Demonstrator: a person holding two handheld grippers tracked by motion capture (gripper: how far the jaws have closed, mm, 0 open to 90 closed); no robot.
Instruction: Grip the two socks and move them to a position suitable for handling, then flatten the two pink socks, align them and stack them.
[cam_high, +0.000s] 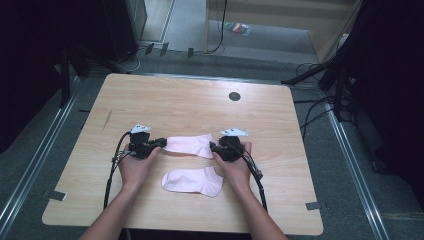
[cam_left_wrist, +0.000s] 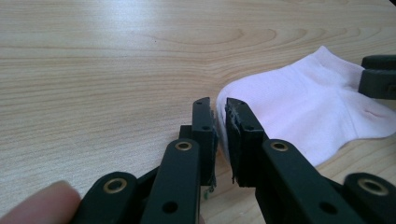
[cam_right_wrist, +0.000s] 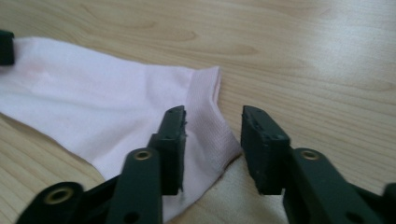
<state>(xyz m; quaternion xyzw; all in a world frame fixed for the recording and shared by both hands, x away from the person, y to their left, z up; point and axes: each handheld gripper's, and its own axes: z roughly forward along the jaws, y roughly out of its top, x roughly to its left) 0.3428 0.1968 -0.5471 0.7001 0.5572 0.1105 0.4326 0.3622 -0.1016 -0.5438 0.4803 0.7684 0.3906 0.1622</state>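
High view: two pink socks on the wooden table (cam_high: 190, 95). The far sock (cam_high: 191, 145) lies flat between the left gripper (cam_high: 161, 143) and the right gripper (cam_high: 212, 147), one end at each set of jaws. The near sock (cam_high: 194, 181) lies just behind both grippers, between the person's hands, untouched. Left gripper view: the left gripper (cam_left_wrist: 219, 116) has its jaws drawn narrow, a thin slit between them; the sock's rounded toe end (cam_left_wrist: 303, 107) sits just past the right-hand finger (cam_left_wrist: 243, 135), and whether any cloth is pinched I cannot tell. Right gripper view: the right gripper (cam_right_wrist: 212, 122) stands part open, the ribbed cuff (cam_right_wrist: 205, 121) lying between the fingers (cam_right_wrist: 170, 144) with a bare gap beside the other one, not clamped. Judgement: both ends approached, no firm hold yet; lifting and pairing with the near sock remain. Count: two socks, two grippers.
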